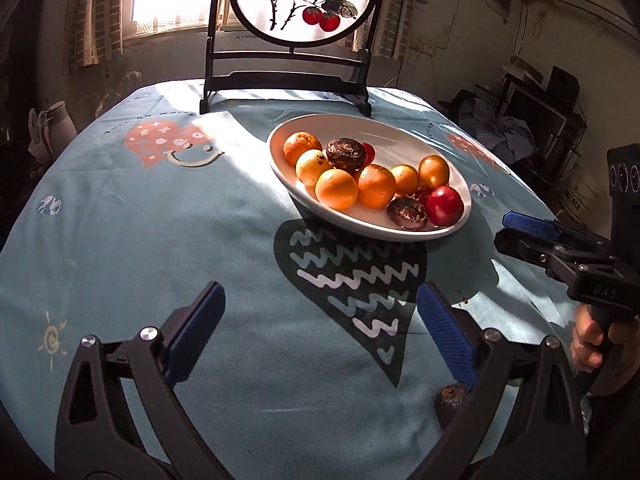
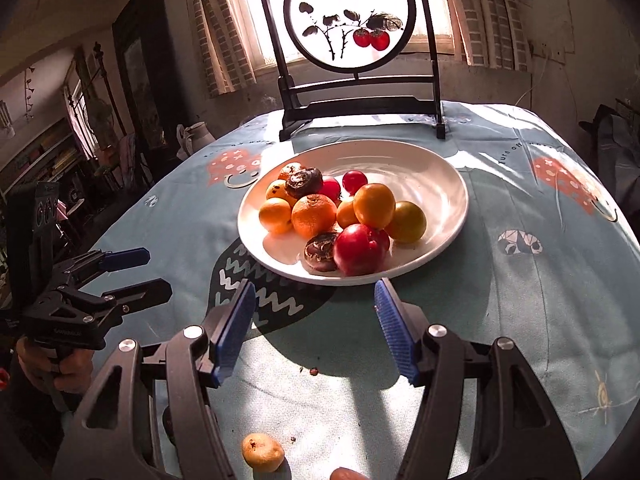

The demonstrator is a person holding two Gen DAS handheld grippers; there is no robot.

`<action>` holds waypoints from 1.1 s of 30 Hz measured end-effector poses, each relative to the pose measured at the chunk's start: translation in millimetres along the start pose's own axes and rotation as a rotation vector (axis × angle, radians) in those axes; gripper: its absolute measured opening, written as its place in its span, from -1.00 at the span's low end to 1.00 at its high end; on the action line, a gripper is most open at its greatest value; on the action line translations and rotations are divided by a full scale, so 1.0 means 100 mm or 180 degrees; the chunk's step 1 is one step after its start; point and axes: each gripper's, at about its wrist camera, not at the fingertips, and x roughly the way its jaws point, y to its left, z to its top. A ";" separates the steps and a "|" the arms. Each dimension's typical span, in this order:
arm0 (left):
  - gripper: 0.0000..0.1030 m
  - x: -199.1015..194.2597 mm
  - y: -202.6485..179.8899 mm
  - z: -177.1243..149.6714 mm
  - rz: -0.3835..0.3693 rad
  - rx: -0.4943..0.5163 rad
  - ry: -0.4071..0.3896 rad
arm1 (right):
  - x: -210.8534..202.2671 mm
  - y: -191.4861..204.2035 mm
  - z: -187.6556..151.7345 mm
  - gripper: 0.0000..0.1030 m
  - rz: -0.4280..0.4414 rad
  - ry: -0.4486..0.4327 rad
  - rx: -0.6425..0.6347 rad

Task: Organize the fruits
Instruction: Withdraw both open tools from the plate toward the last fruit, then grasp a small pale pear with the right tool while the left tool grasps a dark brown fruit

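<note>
Here a blue printed tablecloth point(image 2: 500, 320) covers the table by a bright window point(image 2: 256, 20); a white plate point(image 2: 432, 184) holds oranges point(image 2: 314, 216) and red fruit point(image 2: 358, 249). Both the left gripper point(image 1: 320, 328) and right gripper point(image 2: 316, 328) gape, empty.

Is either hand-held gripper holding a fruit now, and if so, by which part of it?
Nothing is held. The left hand-held gripper and the right hand-held gripper both stand open over the tablecloth, with no fruit between their pads.

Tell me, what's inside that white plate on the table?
The white plate holds a heap of fruit: oranges, yellow fruits, red ones and dark wrinkled ones. Its far half is bare. Anything beneath the heap is covered.
</note>
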 end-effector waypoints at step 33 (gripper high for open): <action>0.90 -0.13 -0.64 -0.36 -0.0852 0.1096 0.0305 | -0.01 0.39 -0.69 -0.50 -0.0281 0.0837 -0.0668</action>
